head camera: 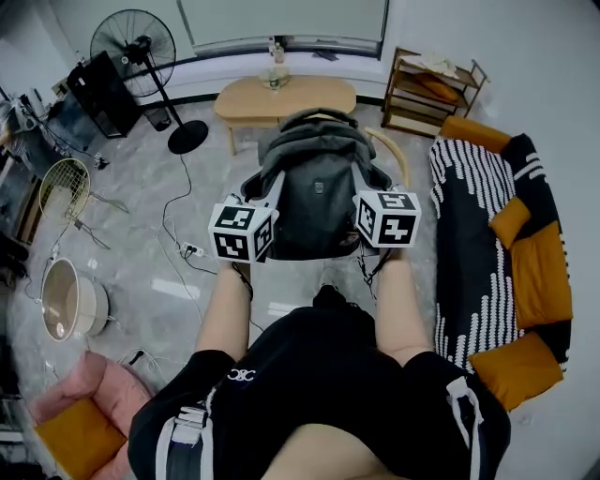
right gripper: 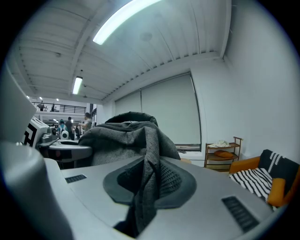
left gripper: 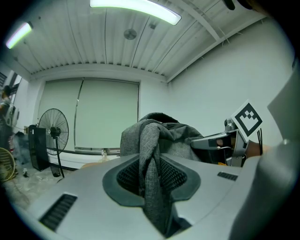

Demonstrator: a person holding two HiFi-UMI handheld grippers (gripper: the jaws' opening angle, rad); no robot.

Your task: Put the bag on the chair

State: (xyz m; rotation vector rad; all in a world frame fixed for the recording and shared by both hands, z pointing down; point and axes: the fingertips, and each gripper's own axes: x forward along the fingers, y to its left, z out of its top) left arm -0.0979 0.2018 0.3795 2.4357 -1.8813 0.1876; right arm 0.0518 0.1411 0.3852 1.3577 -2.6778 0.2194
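The dark grey backpack (head camera: 314, 187) is upright, framed by the curved backrest of the pale wooden chair (head camera: 401, 157).

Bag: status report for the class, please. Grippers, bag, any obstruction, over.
Grippers: left gripper and right gripper both shut on grey fabric of the bag. Bag held over the chair, seat hidden beneath. No obstruction seen; table stands beyond.

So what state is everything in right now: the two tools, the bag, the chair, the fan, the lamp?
left tool: shut on the bag's grey fabric.
right tool: shut on the bag too.
bag: gripped by both tools; whether it rests on the chair is unclear.
chair: upright, mostly hidden by the bag.
fan: standing; spinning or not, can't tell.
ceiling lamp: lit.
window blind: pulled down.
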